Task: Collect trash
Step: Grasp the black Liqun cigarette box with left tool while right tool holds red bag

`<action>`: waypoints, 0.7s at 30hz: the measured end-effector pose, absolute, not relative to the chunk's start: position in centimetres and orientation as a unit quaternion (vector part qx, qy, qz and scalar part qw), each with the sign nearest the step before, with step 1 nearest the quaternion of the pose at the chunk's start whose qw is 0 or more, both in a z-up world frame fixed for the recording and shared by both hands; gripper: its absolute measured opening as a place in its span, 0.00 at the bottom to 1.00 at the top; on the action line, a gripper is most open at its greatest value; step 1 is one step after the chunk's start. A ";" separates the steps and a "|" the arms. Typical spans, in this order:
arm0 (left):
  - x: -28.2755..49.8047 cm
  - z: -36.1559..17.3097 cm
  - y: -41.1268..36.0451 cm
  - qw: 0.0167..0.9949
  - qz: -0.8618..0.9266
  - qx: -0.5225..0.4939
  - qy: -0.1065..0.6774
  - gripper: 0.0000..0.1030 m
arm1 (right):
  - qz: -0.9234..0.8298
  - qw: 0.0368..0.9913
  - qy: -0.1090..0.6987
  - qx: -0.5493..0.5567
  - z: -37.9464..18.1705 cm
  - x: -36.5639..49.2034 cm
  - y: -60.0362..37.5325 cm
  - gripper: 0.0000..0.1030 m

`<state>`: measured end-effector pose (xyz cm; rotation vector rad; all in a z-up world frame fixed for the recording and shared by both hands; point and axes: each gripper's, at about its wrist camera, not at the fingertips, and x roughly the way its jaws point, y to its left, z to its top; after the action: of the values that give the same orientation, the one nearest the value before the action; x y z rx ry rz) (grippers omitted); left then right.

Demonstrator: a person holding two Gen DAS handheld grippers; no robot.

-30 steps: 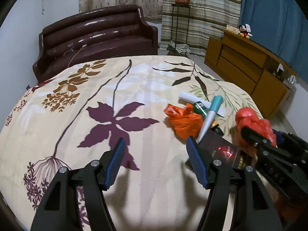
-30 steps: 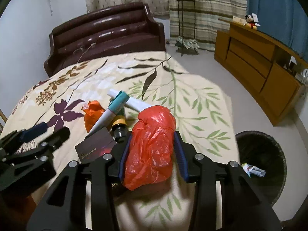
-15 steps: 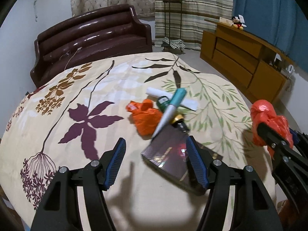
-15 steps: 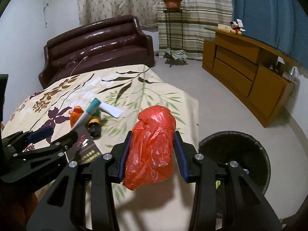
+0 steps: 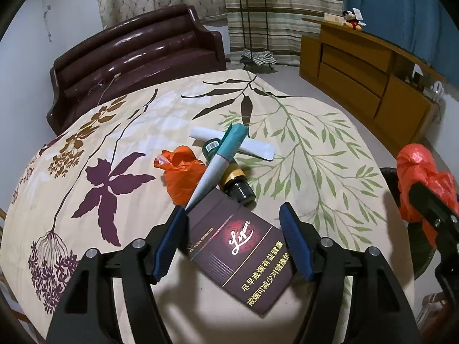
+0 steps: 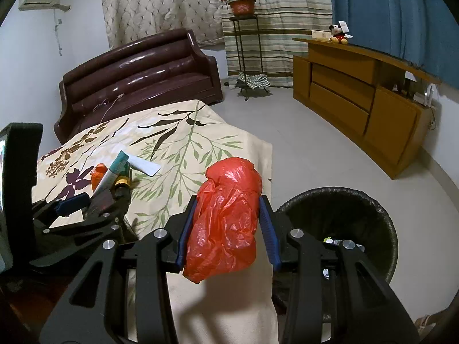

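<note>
Right gripper (image 6: pixel 226 226) is clamped on a crumpled red plastic bag (image 6: pixel 225 218), both blue pads pressed into its sides, at the table's edge with the black-lined trash bin (image 6: pixel 373 215) at about three o'clock of it on the floor. To do this drop well, I'd say carry the bag fully over the bin's mouth before letting go; a light bag like that could drift or catch on the rim if released at the edge.

Left gripper (image 5: pixel 232 240) is spread wide, its pads either side of a dark cigarette pack (image 5: pixel 238 249) lying flat on the floral tablecloth (image 5: pixel 301 132), not yet pinching it as far as I can tell. The pack lies skewed between the pads, so squaring the fingers to its long sides would give a surer hold.

At twelve o'clock of the pack sit a teal-capped tube (image 5: pixel 221 160), a small dark bottle (image 5: pixel 238 186) and a white paper strip (image 5: pixel 255 146); another orange bag (image 5: pixel 183 172) lies at eleven o'clock.
</note>
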<state>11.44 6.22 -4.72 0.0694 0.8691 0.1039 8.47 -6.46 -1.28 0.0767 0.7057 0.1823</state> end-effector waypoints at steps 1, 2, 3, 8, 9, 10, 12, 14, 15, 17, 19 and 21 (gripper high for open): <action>11.3 -4.7 6.3 0.905 0.047 0.035 0.421 0.65 | 0.089 0.934 0.345 0.037 -1.3 8.5 -6.5 0.39; 11.1 -4.8 6.4 0.905 0.044 0.037 0.421 0.65 | 0.089 0.934 0.345 0.037 -1.3 8.5 -6.5 0.39; 10.9 -4.8 6.6 0.905 0.041 0.038 0.421 0.66 | 0.090 0.933 0.345 0.036 -1.3 8.5 -6.5 0.39; 9.6 -4.8 7.6 0.905 0.037 0.045 0.422 0.67 | 0.094 0.933 0.347 0.029 -1.5 8.4 -5.9 0.39; 9.3 -4.8 8.0 0.904 0.037 0.044 0.424 0.67 | 0.094 0.933 0.347 0.028 -1.4 8.4 -5.5 0.39; 9.1 -4.8 8.3 0.903 0.036 0.042 0.427 0.67 | 0.095 0.932 0.348 0.026 -1.5 8.3 -5.4 0.39; 8.7 -4.9 9.3 0.901 0.038 0.032 0.431 0.67 | 0.097 0.932 0.349 0.024 -1.5 8.1 -5.0 0.39; 8.3 -4.8 9.9 0.900 0.041 0.028 0.433 0.67 | 0.098 0.931 0.350 0.021 -1.5 8.0 -4.6 0.39; 8.2 -4.8 10.2 0.900 0.042 0.027 0.433 0.67 | 0.099 0.931 0.350 0.020 -1.4 7.9 -4.5 0.39; 8.1 -4.9 10.9 0.899 0.046 0.024 0.434 0.67 | 0.100 0.931 0.351 0.018 -1.4 7.8 -4.3 0.39; 8.0 -4.9 11.4 0.899 0.047 0.016 0.435 0.67 | 0.101 0.930 0.352 0.016 -1.4 7.7 -4.1 0.39; 7.9 -5.0 11.8 0.898 0.047 0.011 0.437 0.67 | 0.101 0.930 0.353 0.015 -1.4 7.6 -4.0 0.39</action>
<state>7.86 11.85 -5.00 0.0233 0.9049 0.0975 7.55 -3.97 -1.38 0.0306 0.7220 0.2067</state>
